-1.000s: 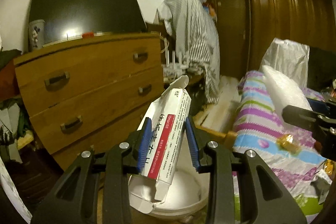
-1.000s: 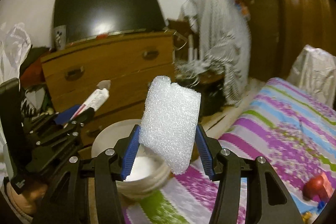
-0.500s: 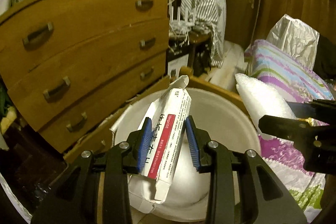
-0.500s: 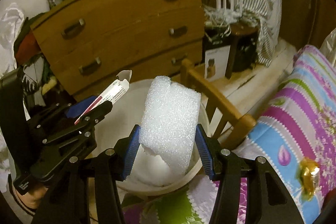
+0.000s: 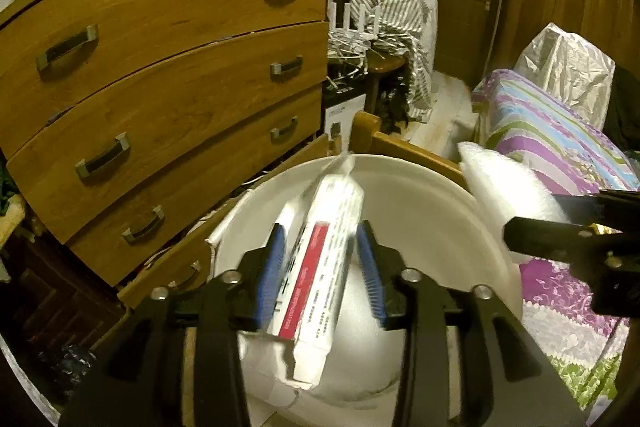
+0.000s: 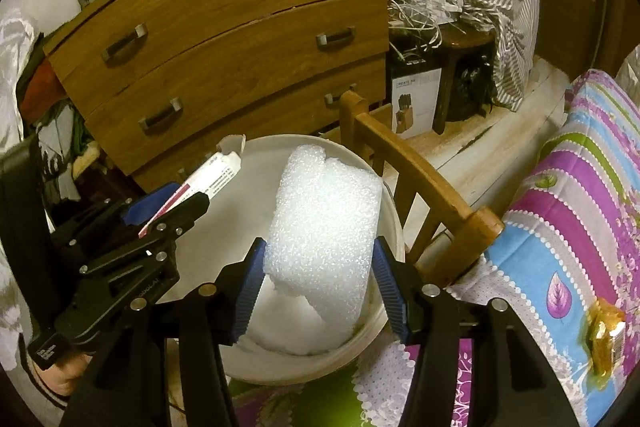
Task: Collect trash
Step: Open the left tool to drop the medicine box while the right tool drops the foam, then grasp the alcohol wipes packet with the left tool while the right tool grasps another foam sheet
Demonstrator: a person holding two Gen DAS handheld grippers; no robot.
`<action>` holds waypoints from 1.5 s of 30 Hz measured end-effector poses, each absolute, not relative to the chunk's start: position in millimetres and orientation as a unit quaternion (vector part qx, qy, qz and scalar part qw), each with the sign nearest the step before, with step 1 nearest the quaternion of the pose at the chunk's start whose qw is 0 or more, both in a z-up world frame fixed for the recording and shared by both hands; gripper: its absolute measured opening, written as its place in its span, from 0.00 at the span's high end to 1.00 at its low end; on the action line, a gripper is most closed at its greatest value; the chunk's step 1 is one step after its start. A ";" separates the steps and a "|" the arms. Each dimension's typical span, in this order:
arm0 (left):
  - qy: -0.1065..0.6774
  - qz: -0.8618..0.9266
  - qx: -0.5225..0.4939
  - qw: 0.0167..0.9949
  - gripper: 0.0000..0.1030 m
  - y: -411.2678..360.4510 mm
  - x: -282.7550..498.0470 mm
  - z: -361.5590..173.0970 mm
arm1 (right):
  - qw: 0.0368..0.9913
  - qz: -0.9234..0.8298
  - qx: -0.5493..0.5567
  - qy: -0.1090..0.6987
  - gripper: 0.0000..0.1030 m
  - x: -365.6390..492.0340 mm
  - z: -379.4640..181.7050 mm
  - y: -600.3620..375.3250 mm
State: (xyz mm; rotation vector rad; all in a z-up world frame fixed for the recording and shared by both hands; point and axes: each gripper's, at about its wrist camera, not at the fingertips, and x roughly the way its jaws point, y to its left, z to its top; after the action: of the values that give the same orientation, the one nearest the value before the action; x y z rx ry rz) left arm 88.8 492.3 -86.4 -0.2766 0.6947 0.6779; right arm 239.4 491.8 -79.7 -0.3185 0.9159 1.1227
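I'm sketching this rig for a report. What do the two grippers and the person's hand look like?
Both the left gripper and right gripper are matte black plastic with silver screws and ribbed blue finger pads. The left one's side bears small white lettering. A bare hand with a striped cuff shows beneath it.

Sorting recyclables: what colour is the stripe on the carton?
Red, on a white carton; clearest in the left wrist view.

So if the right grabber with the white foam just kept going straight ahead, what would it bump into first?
Probably the white bucket. The right gripper points down into it, so the foam block would likely hit the bucket's inside first, though depth is hard to judge.
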 end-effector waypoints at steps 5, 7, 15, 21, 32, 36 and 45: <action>0.329 0.336 -0.126 0.873 0.31 494.0 86.6 -85.1 | 0.744 0.509 -0.125 0.415 0.35 245.4 -73.2 480.2; 0.329 0.339 -0.124 0.873 0.31 494.2 86.3 -84.9 | 0.745 0.509 -0.121 0.413 0.35 246.4 -70.0 475.9; 0.325 0.332 -0.119 0.877 0.31 484.8 82.6 -78.2 | 0.761 0.510 -0.100 0.389 0.35 237.7 -47.3 442.9; 0.308 0.280 -0.107 0.903 0.31 437.4 81.3 -64.5 | 0.802 0.493 -0.072 0.330 0.35 205.9 -24.6 358.4; 0.340 0.100 -0.061 0.933 0.28 280.3 125.0 -71.9 | 0.859 0.414 -0.020 0.301 0.34 166.2 -36.4 144.0; 0.368 0.015 -0.089 0.925 0.28 223.9 143.6 -79.9 | 0.880 0.348 0.018 0.324 0.33 161.5 -62.3 34.8; 0.443 -0.086 -0.168 0.877 0.20 128.2 200.2 -125.5 | 0.910 0.210 0.087 0.347 0.32 148.7 -108.0 -167.3</action>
State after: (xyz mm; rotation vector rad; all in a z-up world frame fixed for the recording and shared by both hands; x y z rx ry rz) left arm 200.2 128.2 -125.5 -0.3503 0.9240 -0.1798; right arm 148.7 -167.3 -108.0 0.1802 0.7152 0.4336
